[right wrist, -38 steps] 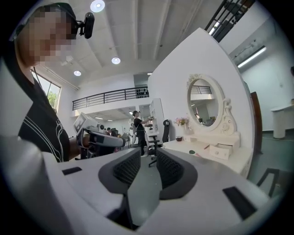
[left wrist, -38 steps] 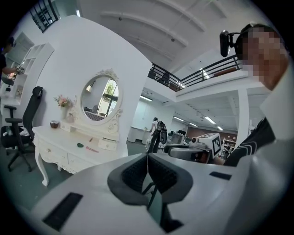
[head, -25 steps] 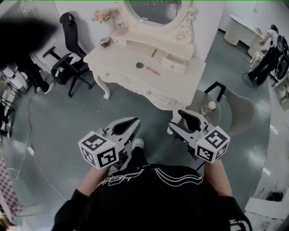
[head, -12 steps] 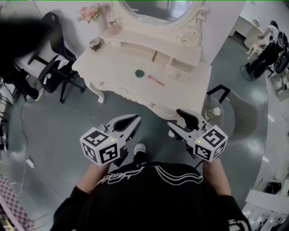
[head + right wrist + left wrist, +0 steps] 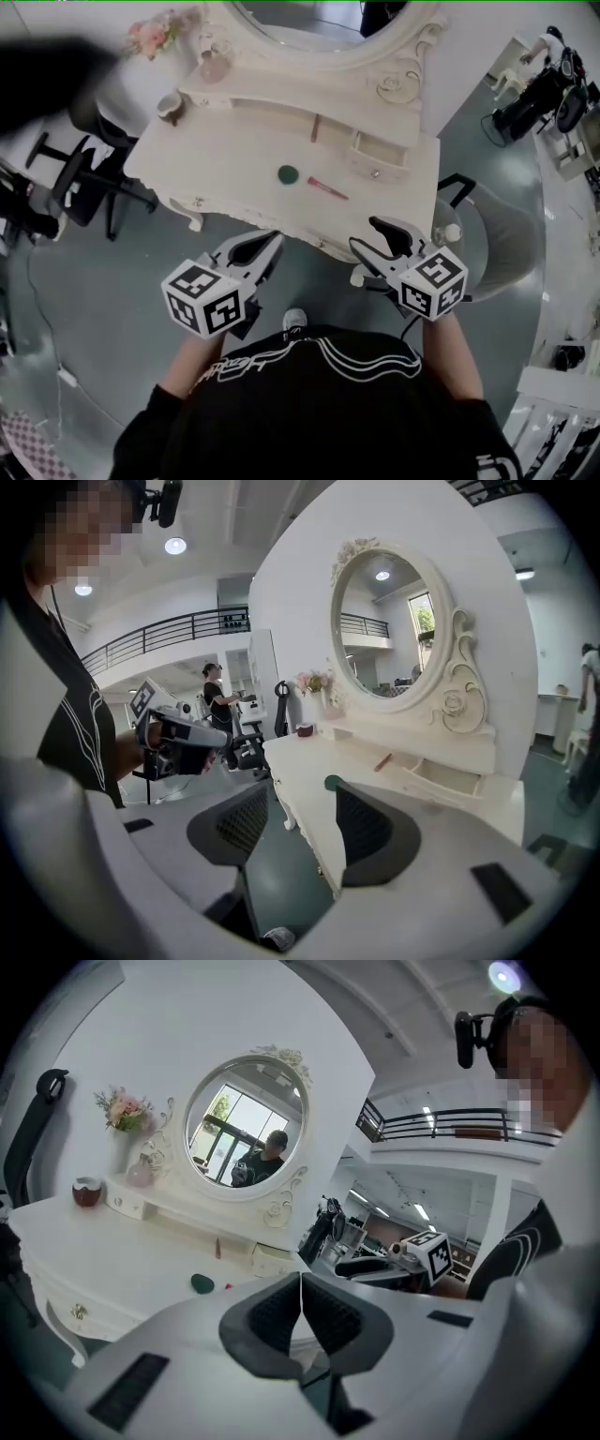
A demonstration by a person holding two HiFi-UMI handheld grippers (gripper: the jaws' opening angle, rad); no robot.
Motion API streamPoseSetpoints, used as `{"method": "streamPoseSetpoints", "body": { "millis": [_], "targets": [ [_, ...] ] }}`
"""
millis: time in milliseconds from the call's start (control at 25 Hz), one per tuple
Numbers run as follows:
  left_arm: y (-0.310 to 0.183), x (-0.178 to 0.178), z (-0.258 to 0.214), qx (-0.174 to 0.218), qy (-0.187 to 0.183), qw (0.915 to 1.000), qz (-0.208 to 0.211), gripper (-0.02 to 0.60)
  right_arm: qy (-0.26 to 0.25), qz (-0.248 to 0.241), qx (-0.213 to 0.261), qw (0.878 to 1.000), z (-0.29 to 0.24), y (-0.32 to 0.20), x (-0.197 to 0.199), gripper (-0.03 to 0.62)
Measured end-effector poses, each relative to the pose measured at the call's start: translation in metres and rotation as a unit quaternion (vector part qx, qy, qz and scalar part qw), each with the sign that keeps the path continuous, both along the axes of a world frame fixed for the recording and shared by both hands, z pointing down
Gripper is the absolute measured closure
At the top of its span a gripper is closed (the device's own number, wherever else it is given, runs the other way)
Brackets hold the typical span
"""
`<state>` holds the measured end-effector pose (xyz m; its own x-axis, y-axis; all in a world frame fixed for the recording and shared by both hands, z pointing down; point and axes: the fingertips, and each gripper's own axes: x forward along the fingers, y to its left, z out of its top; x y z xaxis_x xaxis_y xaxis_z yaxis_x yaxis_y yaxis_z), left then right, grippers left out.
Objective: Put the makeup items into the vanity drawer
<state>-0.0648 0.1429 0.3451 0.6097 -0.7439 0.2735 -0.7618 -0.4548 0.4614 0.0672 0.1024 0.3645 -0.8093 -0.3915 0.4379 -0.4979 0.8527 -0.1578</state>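
Left gripper [image 5: 270, 242]: my jaws are together with nothing between them, short of the vanity's [image 5: 206, 159] front edge. On the tabletop lies a green round compact [image 5: 288, 173], and just right of it a pink stick [image 5: 327, 189]. The small drawer [image 5: 373, 157] at back right stands open. Right gripper [image 5: 367, 236]: jaws apart, empty, near the front edge.

The person has stepped up to the counter [image 5: 234, 159], which now lies much nearer in the head view. The left hand-held gripper [image 5: 270, 242] and right hand-held gripper [image 5: 367, 236] have advanced from over open floor to its front edge.
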Motion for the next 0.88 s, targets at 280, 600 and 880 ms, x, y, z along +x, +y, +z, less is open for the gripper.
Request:
{"method": "streamPoseSetpoints", "body": {
  "millis": [280, 600, 880],
  "targets": [
    [-0.035, -0.009, 0.018, -0.01, -0.001, 0.9998, 0.019, 0.555, 0.025, 0.018, -0.008, 0.999, 0.021, -0.038, -0.011, 0.355],
    [-0.069, -0.015, 0.049, -0.044, 0.001, 0.9989, 0.016, 0.555, 0.067, 0.008, -0.026, 0.997, 0.068, -0.079, -0.018, 0.356],
    [-0.109, -0.025, 0.076, -0.073, -0.01, 0.9972, 0.009, 0.556, 0.094, -0.005, -0.058, 0.994, 0.113, -0.117, -0.027, 0.356]
  ]
}}
